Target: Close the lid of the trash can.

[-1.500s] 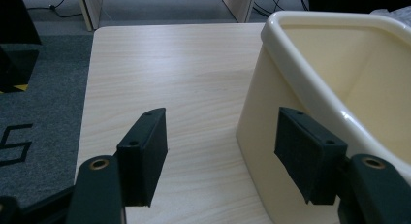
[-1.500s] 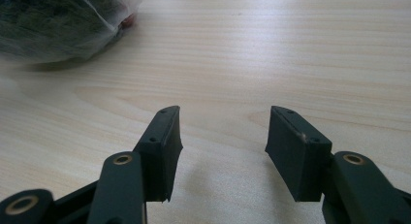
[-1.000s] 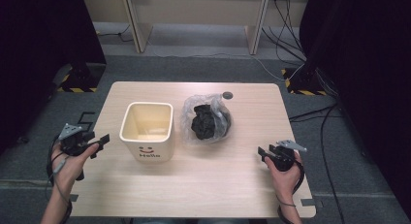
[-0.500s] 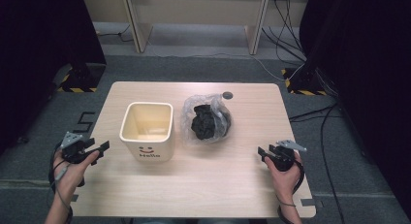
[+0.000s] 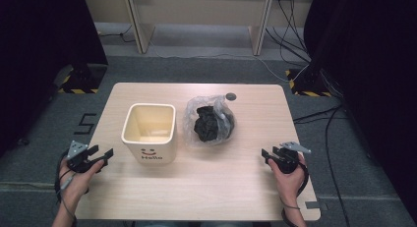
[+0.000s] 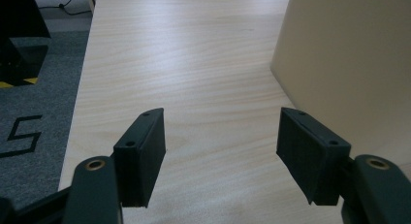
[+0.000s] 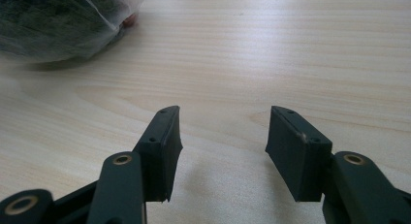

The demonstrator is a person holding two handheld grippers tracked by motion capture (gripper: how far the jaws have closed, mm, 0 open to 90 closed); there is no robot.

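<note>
Near the middle of the high view, on the pale wooden bench (image 5: pixel 206 187), sits a cream square bin (image 5: pixel 148 132) with a smiley face and the word "Hello" on its front wall, open at the top. Just to its right in the frame lies a clear plastic bag (image 5: pixel 209 123) bunched around something dark and crumpled; the two look close, though I cannot tell whether they touch. A small dark disc (image 5: pixel 230 96) lies above the bag.

At the lower left of the frame the left tool (image 5: pixel 104 154) hovers at the bench edge, jaws apart and empty, pointing toward the bin's left wall; in the left gripper view that wall (image 6: pixel 349 64) stands just ahead on the right side. At the lower right the right tool (image 5: pixel 266 153) also has its jaws apart and empty, aimed up-left toward the bag, which shows at the upper left of the right gripper view (image 7: pixel 58 25).

The bag lies up and left of the right tool with open bench between them, and the bin blocks the left one, so I'd judge the right hand the better placed to take it.
</note>
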